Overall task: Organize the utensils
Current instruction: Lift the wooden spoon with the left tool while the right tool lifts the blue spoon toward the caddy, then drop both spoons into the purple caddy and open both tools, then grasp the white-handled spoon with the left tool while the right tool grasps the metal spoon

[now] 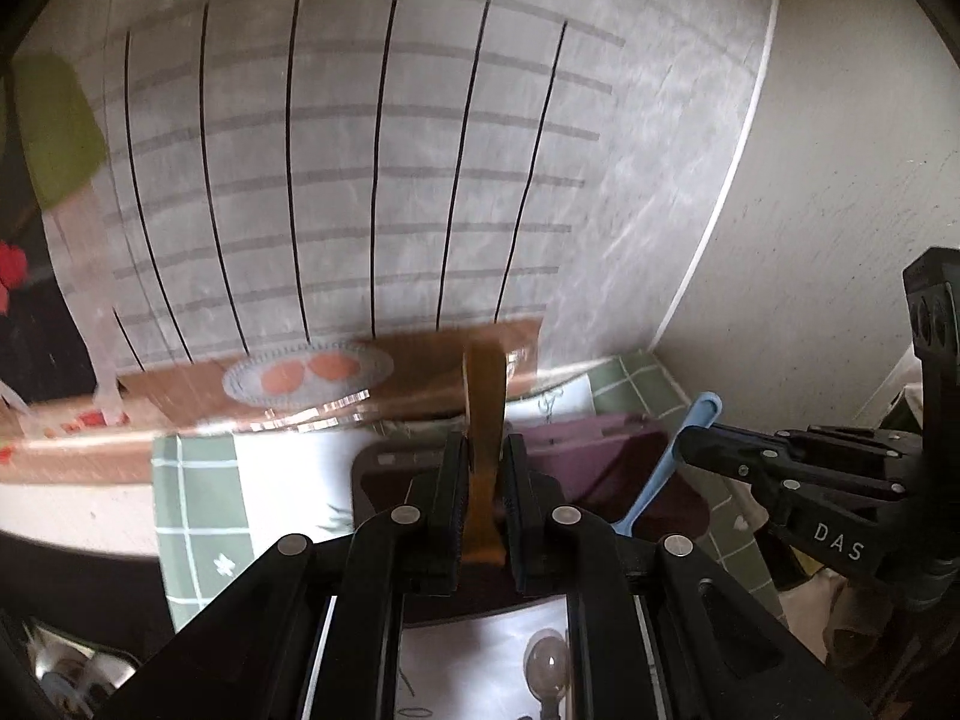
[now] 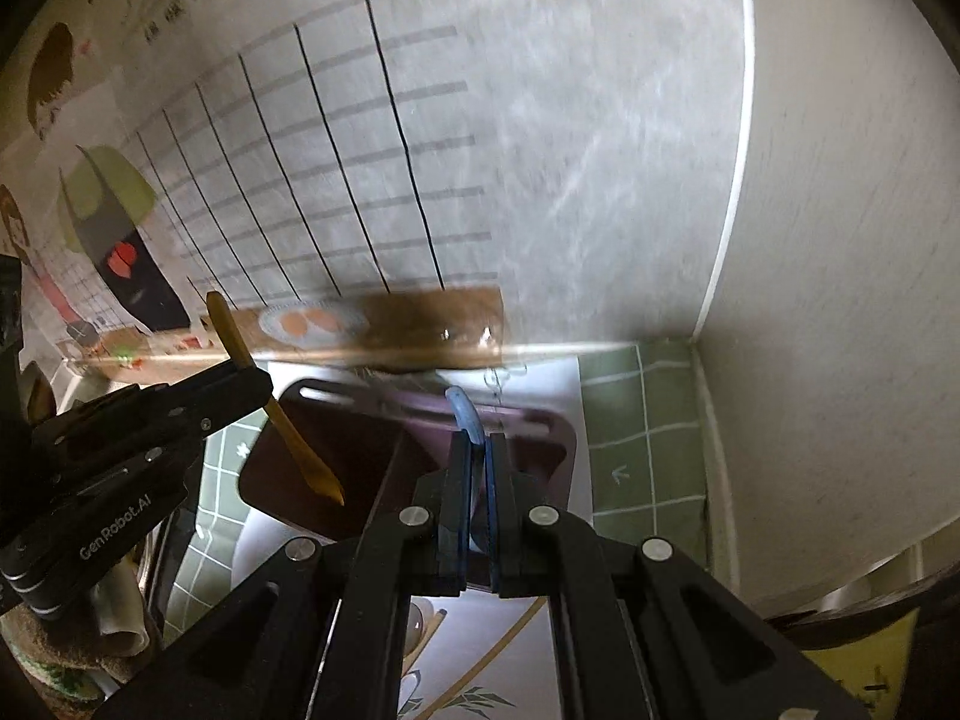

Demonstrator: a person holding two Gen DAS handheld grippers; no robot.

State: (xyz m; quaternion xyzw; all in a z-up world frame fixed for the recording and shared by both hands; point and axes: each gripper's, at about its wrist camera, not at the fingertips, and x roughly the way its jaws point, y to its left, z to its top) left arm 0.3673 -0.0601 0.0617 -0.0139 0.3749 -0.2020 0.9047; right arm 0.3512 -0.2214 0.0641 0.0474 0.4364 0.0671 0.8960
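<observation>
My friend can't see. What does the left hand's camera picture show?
The left gripper pinches a flat brown utensil above a dark purple tray. To the right, the right gripper holds a blue utensil over the same tray.

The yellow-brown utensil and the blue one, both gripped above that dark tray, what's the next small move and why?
Probably lower both a little further toward the dark purple tray before letting go. The left gripper is shut on the yellow-brown utensil and the right gripper on the blue utensil. Both utensils appear to hang over the tray rather than rest in it.
</observation>
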